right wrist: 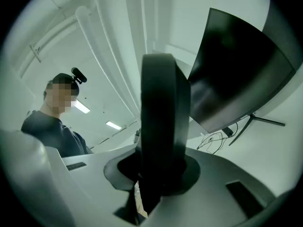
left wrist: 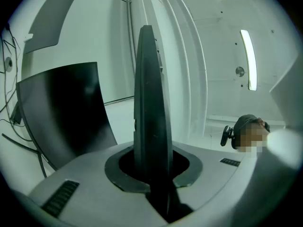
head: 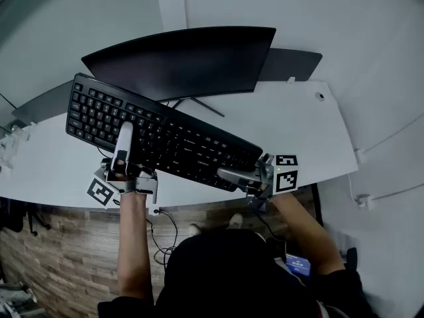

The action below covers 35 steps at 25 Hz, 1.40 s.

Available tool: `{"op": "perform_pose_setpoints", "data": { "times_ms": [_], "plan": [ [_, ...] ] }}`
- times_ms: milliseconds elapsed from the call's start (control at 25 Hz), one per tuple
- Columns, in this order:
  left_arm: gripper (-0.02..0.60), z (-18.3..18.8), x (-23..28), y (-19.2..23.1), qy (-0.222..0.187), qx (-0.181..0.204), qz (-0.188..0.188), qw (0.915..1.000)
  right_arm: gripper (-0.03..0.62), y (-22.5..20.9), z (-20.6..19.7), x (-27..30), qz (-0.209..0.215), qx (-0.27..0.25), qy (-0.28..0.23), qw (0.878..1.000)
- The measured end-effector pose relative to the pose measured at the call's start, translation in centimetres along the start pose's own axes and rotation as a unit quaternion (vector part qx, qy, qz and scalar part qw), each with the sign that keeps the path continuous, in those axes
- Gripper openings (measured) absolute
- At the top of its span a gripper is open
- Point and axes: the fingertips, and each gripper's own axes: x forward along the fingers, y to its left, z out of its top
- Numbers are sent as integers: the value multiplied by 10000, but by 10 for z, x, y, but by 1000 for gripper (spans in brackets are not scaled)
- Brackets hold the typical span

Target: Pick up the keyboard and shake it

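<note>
Above the white desk [head: 298,111]: black full-size plastic keyboard [head: 165,134], raised and slanted, before the dark curved monitor [head: 185,61].
Left gripper [head: 124,132]: pinching the keyboard's near edge.
Right gripper [head: 225,173]: pinching its right end.
Progress: pick-up apparently done; shaking judged outstanding.

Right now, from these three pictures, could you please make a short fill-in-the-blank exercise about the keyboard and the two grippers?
1. The keyboard is clamped by ____ grippers at once.
2. In the head view, the right gripper holds the keyboard's ____ end.
3. The jaws of the left gripper are ____ on the keyboard, not open.
4. The desk is ____ in colour.

Missing words: two; right; shut; white.
</note>
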Motion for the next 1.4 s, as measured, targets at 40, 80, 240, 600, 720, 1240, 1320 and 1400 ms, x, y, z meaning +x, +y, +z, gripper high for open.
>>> {"op": "perform_pose_setpoints", "data": {
  "times_ms": [40,80,240,600,720,1240,1320,1400],
  "plan": [
    [92,0,0,0,0,1,-7,10000,83,0,0,0,-2,-2,-4,10000],
    [92,0,0,0,1,3,-14,10000,83,0,1,0,-5,-6,-7,10000],
    [92,0,0,0,0,5,-29,10000,83,2,1,1,-2,-25,-21,10000],
    [92,0,0,-1,-5,10,-25,10000,83,1,1,0,5,49,-37,10000],
    [92,0,0,-1,-5,20,-25,10000,83,1,1,0,6,66,-54,10000],
    [94,0,0,-1,-14,5,-31,10000,78,2,4,-1,31,66,-290,9996],
    [94,0,0,-1,-12,17,-25,10000,77,3,4,-2,53,94,-342,9994],
    [94,0,0,-2,-28,23,-32,10000,77,4,5,-2,89,148,-425,9989]
  ]
}}
